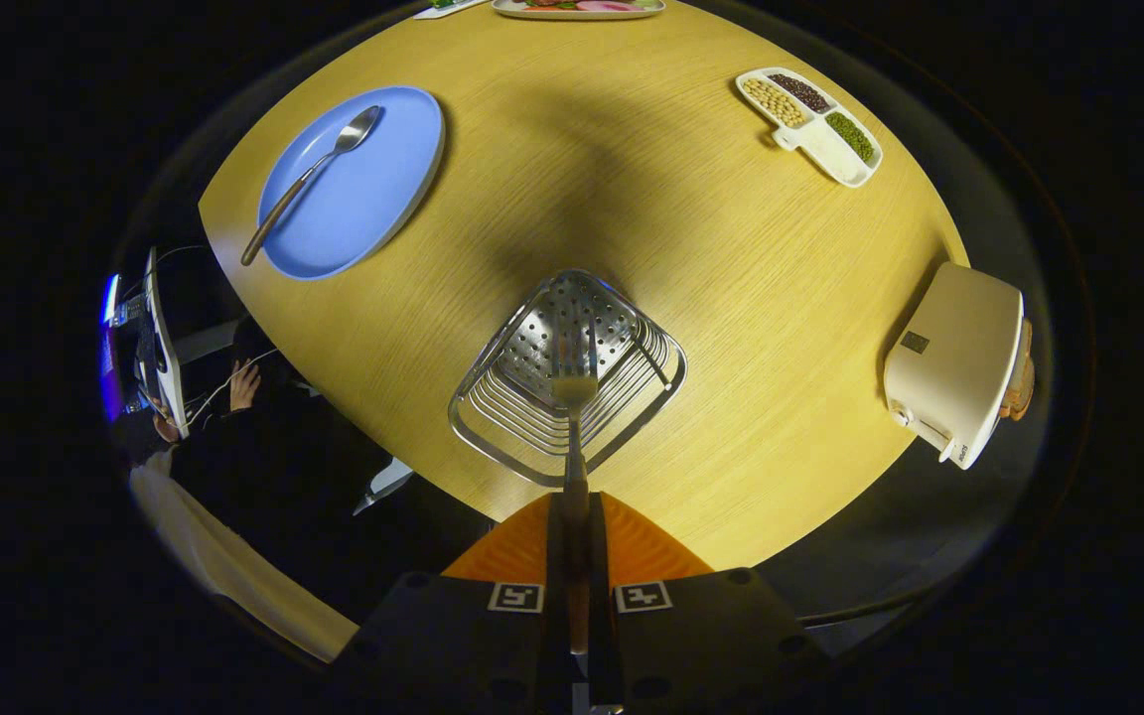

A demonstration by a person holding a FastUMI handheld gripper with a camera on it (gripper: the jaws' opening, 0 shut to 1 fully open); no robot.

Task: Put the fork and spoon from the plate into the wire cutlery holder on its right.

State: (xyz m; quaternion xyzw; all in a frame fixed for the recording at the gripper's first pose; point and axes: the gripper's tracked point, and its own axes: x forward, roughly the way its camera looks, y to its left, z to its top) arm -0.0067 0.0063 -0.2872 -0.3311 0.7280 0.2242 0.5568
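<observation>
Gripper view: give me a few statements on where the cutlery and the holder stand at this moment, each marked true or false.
1. The gripper is shut on the fork. True.
2. The fork's head hangs over the holder. True.
3. The spoon already lies in the holder. False: it lies on the plate, its bowl toward the far rim.
4. The plate is red. False: it is blue.
5. A divided dish with beans sits on the table beyond the holder. True.
6. The toaster stands between the plate and the holder. False: it stands at the table's edge on the holder's other side.
</observation>
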